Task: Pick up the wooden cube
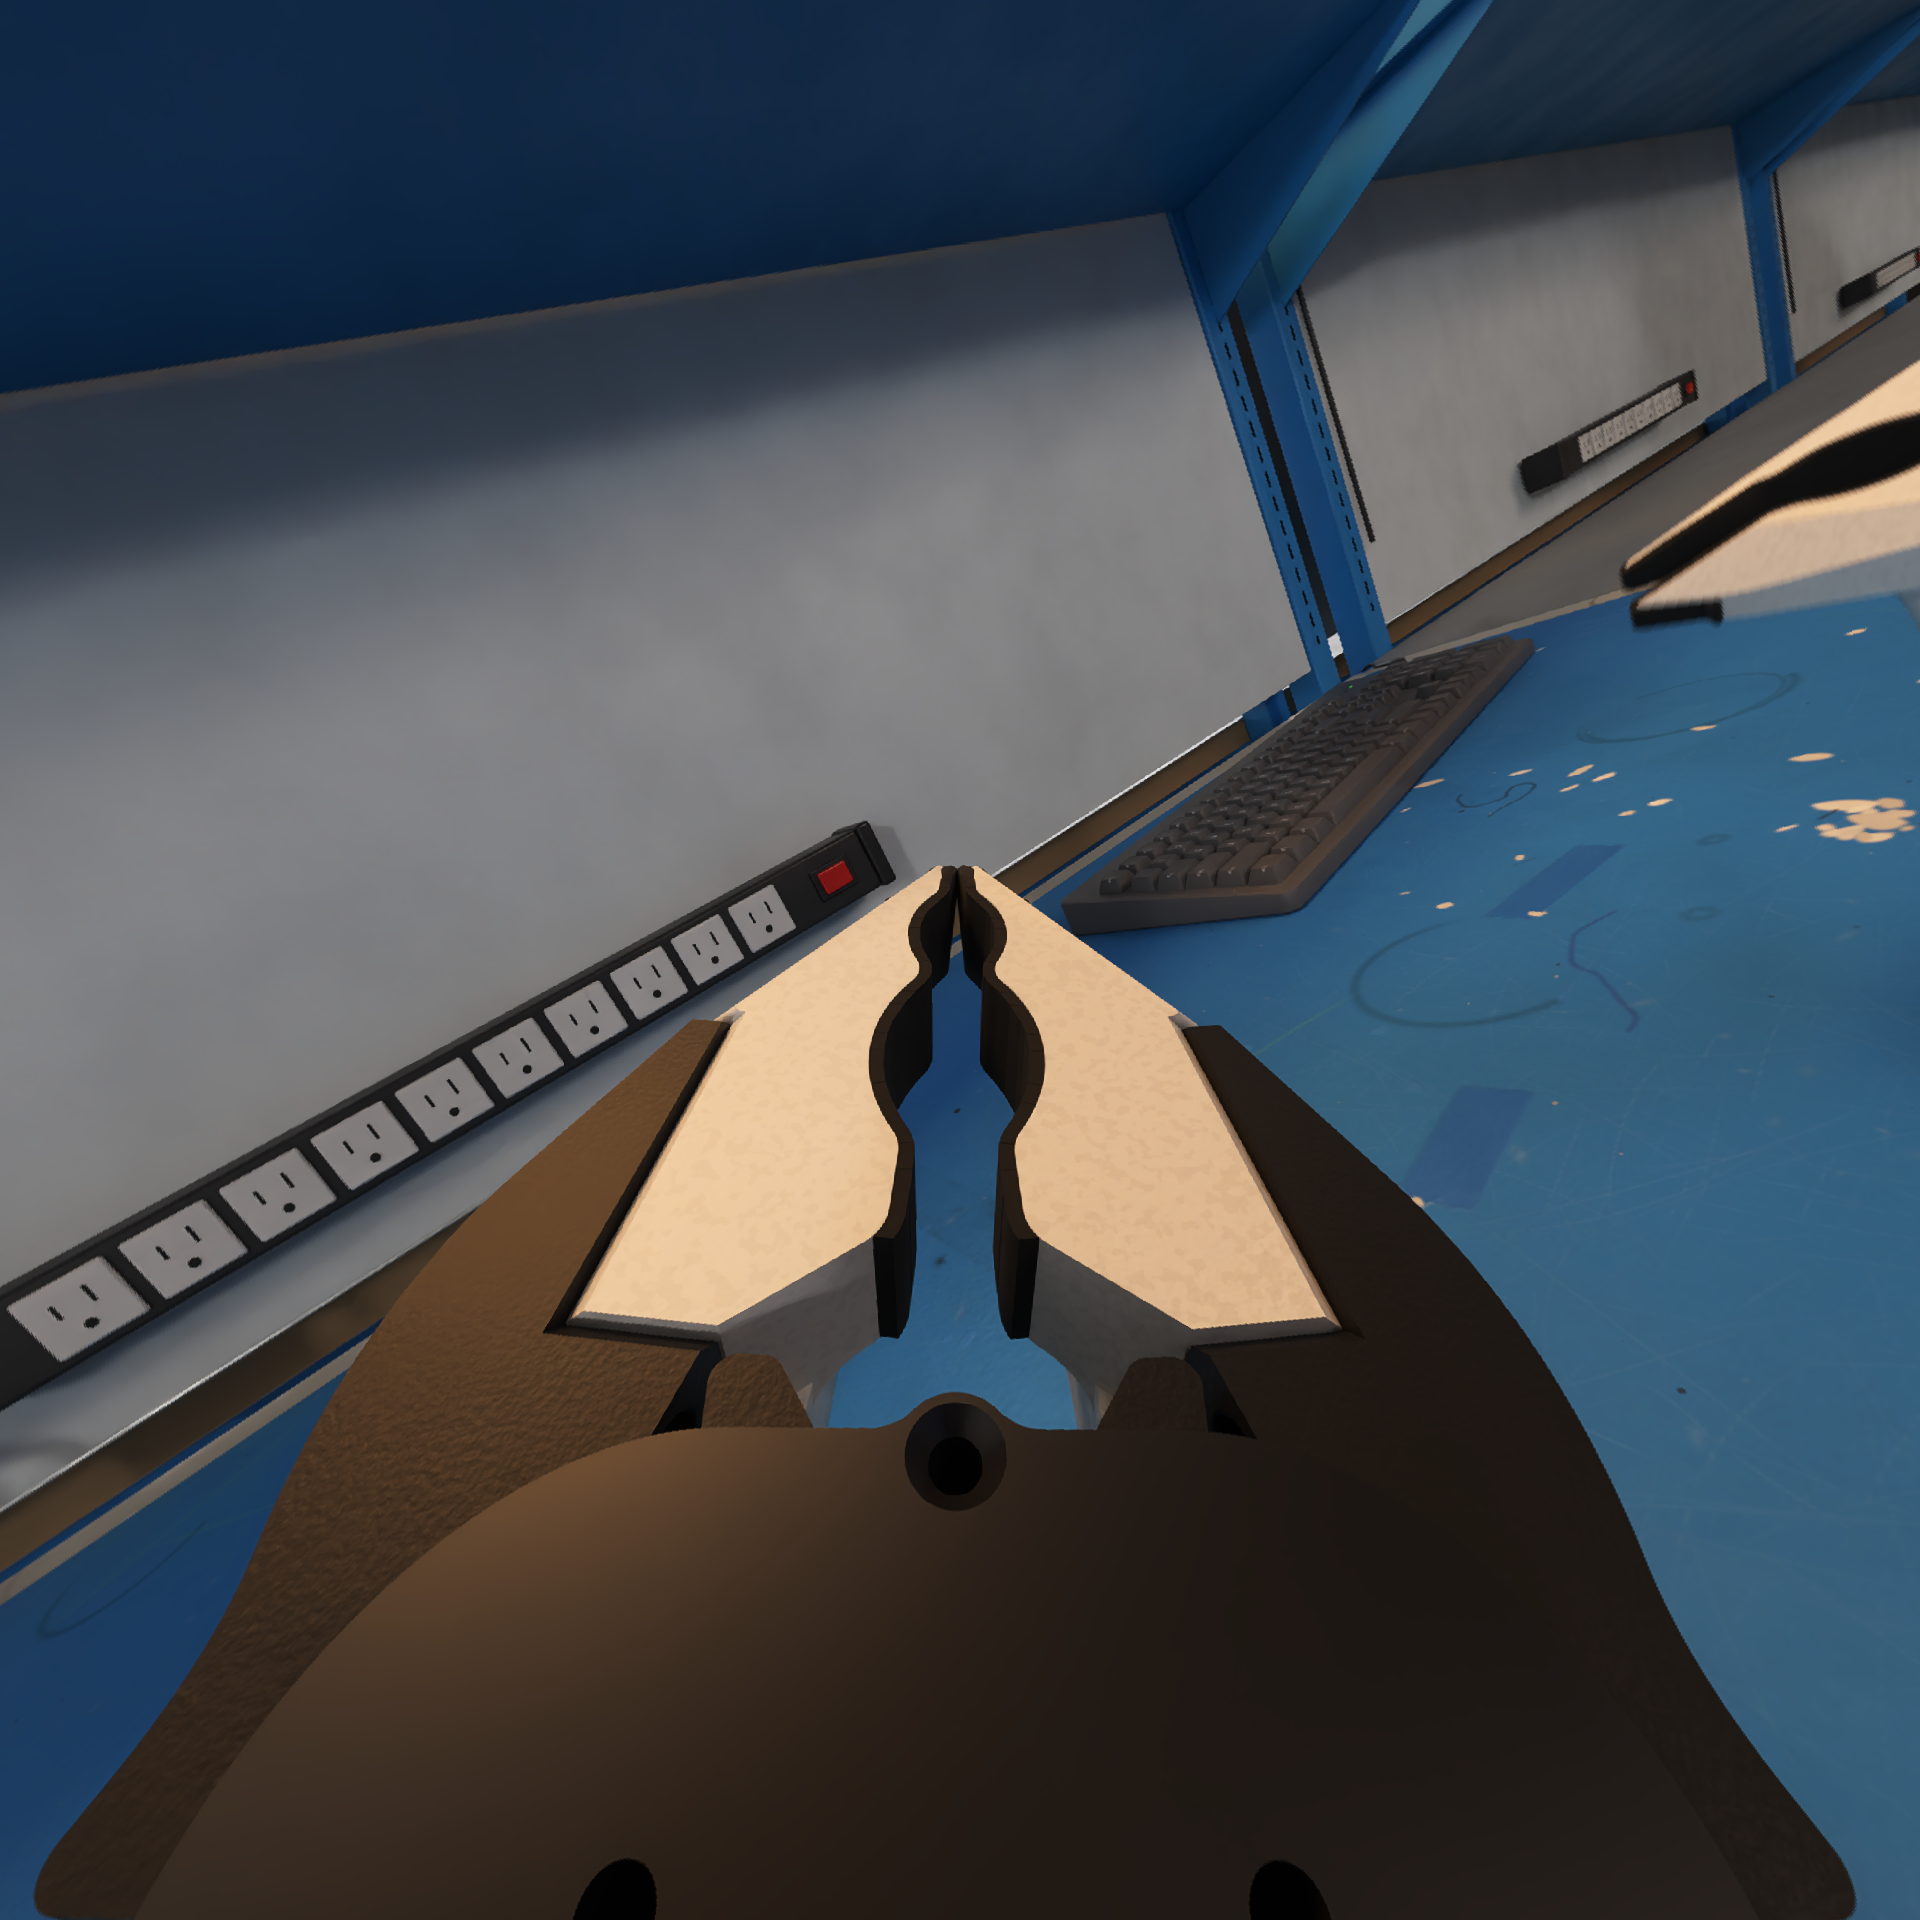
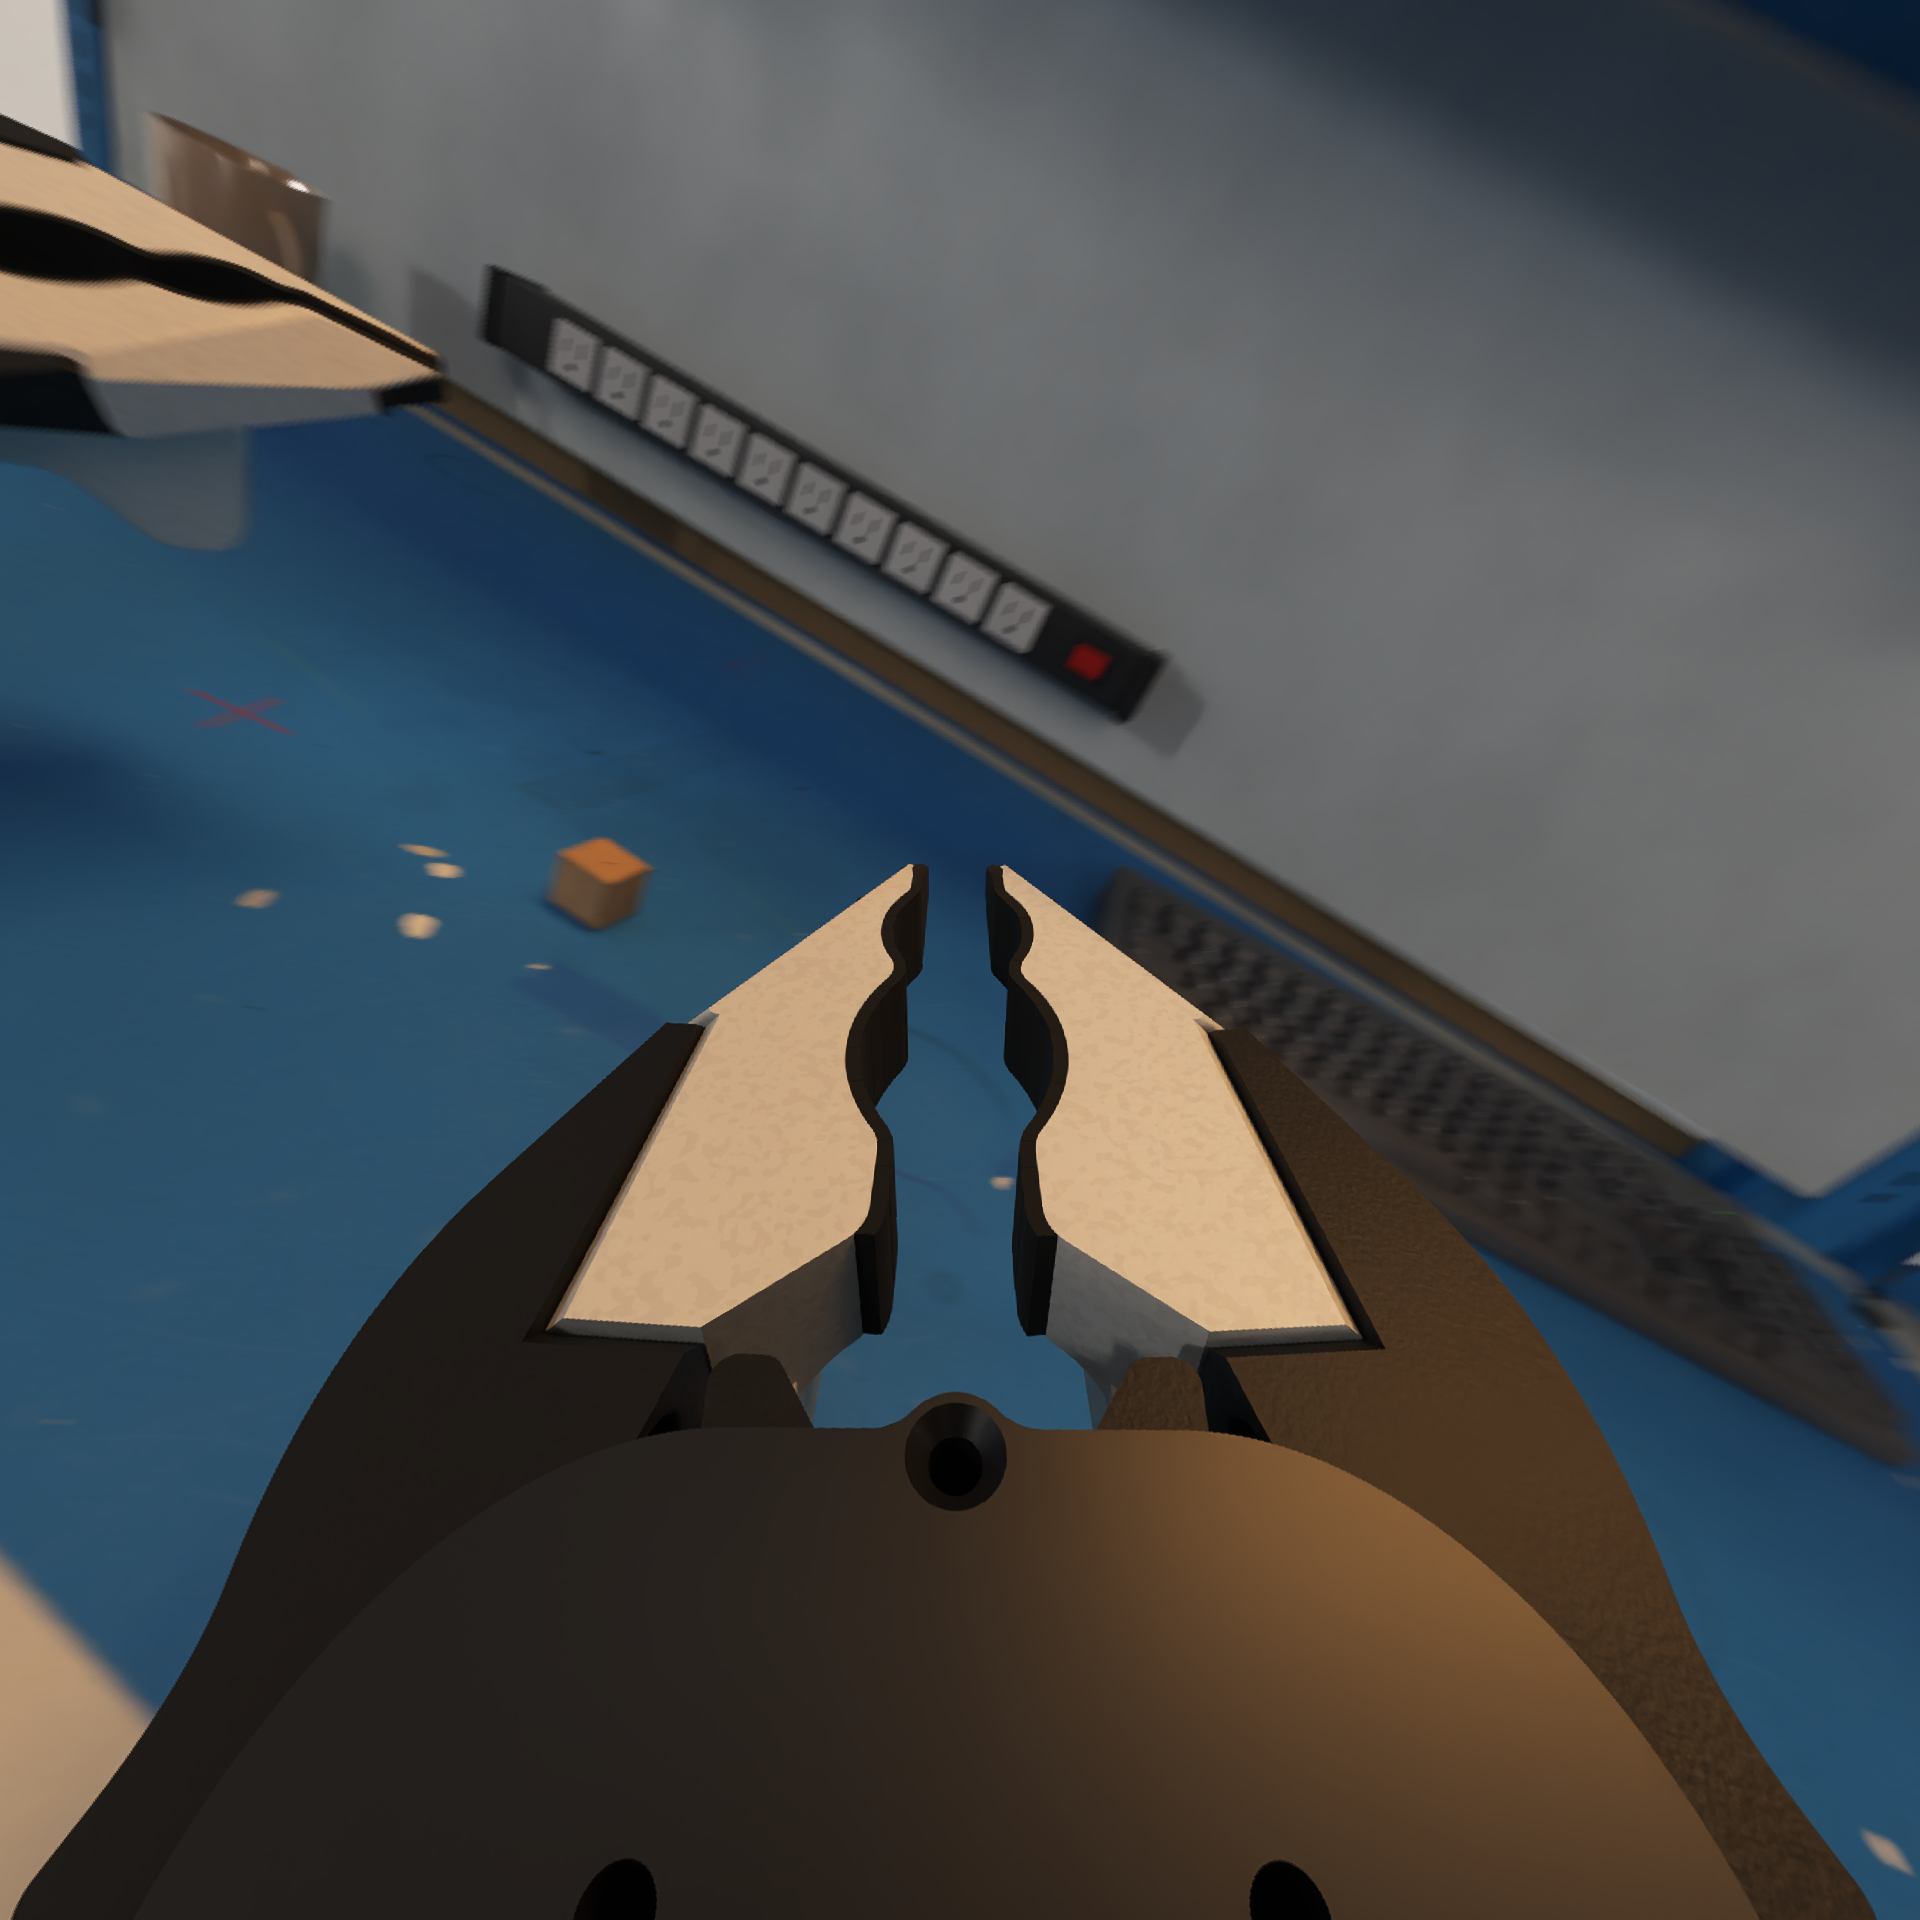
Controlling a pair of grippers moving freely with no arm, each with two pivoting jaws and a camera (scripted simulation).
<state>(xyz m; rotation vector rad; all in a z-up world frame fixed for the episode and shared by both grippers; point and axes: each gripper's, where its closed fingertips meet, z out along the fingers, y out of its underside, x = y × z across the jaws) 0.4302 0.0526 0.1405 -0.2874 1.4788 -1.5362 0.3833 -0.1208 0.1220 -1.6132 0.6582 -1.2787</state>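
Right gripper (image 2: 956, 878) slightly parted, empty, wooden cube (image 2: 600, 881) ahead-left; left gripper (image 1: 957, 878) closed, empty.

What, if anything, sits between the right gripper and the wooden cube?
Nothing visible. The wooden cube sits alone on the blue table, ahead and left of the right gripper, with bare surface between them. The keyboard lies off to the right.

Left wrist view sharp and evenly lit; right wrist view blurred, with dim, shadowed upper corners.
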